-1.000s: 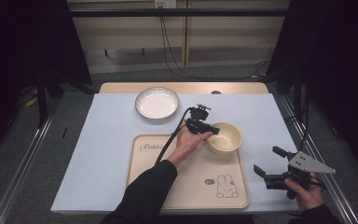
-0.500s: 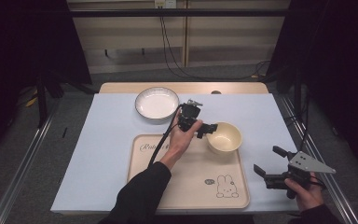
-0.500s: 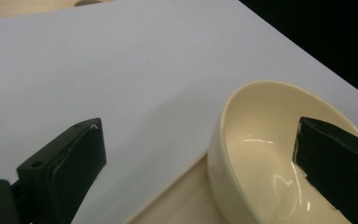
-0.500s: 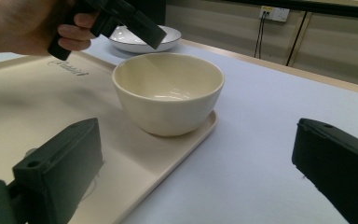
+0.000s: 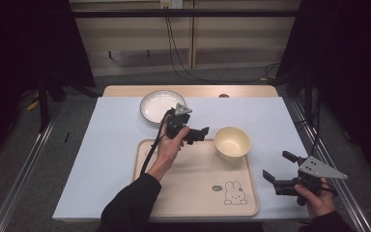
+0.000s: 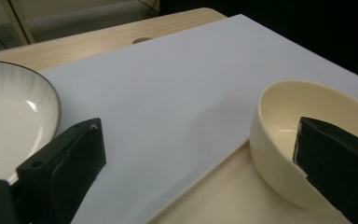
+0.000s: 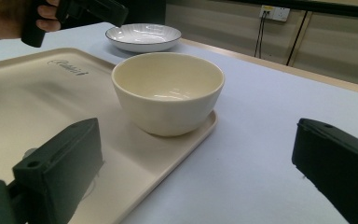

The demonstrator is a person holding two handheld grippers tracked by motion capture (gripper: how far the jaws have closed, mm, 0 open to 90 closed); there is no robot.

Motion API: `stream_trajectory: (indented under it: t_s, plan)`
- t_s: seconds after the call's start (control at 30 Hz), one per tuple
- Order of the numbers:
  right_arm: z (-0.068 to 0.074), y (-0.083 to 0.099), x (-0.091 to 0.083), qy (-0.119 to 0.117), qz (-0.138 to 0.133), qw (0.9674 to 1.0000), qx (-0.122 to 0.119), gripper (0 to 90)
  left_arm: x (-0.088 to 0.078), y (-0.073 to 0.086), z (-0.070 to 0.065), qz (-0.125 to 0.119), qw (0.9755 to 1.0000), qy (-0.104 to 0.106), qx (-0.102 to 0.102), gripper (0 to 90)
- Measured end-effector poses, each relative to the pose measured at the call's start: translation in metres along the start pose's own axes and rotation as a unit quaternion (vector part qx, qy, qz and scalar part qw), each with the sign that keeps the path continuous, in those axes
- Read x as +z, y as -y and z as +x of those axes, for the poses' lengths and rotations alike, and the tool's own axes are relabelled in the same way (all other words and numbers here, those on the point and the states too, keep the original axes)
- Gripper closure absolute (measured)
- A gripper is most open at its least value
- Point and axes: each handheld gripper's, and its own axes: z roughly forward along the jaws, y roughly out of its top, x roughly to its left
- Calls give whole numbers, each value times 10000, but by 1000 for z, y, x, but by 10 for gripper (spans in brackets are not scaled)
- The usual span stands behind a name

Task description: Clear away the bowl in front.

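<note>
Nearest the person, the right gripper hangs just off the tray's near right corner, jaws spread wide with nothing between them, pointing toward the middle of the table. A hand grips it from below, and a grey three-cornered plate sits on top. Beyond it lies the beige tray, printed with a small rabbit figure near its front edge. The cream bowl stands upright in the tray's far right corner, its base just inside the rim; in the right gripper view the bowl sits apart from both jaws. Left of the bowl, the left gripper hovers above the tray's far edge, jaws apart after just opening, clear of the bowl and holding nothing. Farther back, a white plate with a dark rim rests on the pale blue table cover.
</note>
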Motion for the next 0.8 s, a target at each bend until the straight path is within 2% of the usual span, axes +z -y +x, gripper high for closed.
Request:
stream_trajectory:
  t_s: [0.07, 0.1, 0.13, 0.2, 0.27, 0.33, 0.37, 0.43, 0.47, 0.5, 0.53, 0.6, 0.67, 0.77, 0.8]
  plan:
    - [0, 0, 0, 6, -22, 10000, 7, 12, -9, 2, 2, -106, 9998, 63, -136, 21]
    - [0, 0, 0, 6, -22, 10000, 7, 12, -9, 2, 2, -106, 9998, 63, -136, 19]
    - [-1, 0, 1, 31, -20, 10000, -33, 12, -16, 6, 3, -172, 9998, -54, -62, 17]
    - [0, 0, 1, 11, -7, 10000, -19, 12, -23, 9, 3, -217, 9997, -110, 33, 17]
    - [0, 0, 1, -7, 9, 10000, -24, 12, -29, 12, 4, -275, 9995, -155, -76, 18]
    - [0, 0, 1, -4, 40, 10000, -26, 12, -33, 13, 4, -296, 9994, -168, -55, 19]
    - [0, 0, 1, -8, 35, 10000, -35, 12, -40, 15, 5, -328, 9991, -275, 60, 20]
    - [0, 0, 1, -8, 31, 10000, -25, 12, -44, 16, 6, -364, 9989, -310, -9, 17]
    - [0, 0, 1, 13, 30, 10000, -32, 12, -52, 18, 9, -421, 9985, -346, 68, 19]
    - [0, 0, 1, 13, 30, 10000, -32, 12, -52, 18, 9, -421, 9985, -346, 68, 18]
    - [0, 0, 1, 12, 49, 10000, -23, 12, -61, 21, 12, -473, 9976, -508, 86, 17]
    - [0, 0, 1, 36, 33, 10000, -46, 12, -65, 22, 15, -454, 9977, -498, 89, 19]
    - [0, 0, 1, 32, 32, 10000, -37, 12, -76, 28, 21, -563, 9970, -527, -59, 16]
    - [0, 0, 1, 10, 46, 10000, -22, 12, -82, 31, 24, -556, 9965, -618, -87, 15]
    - [0, 0, 1, 23, 27, 10000, -45, 12, -88, 36, 26, -575, 9955, -728, -172, 20]
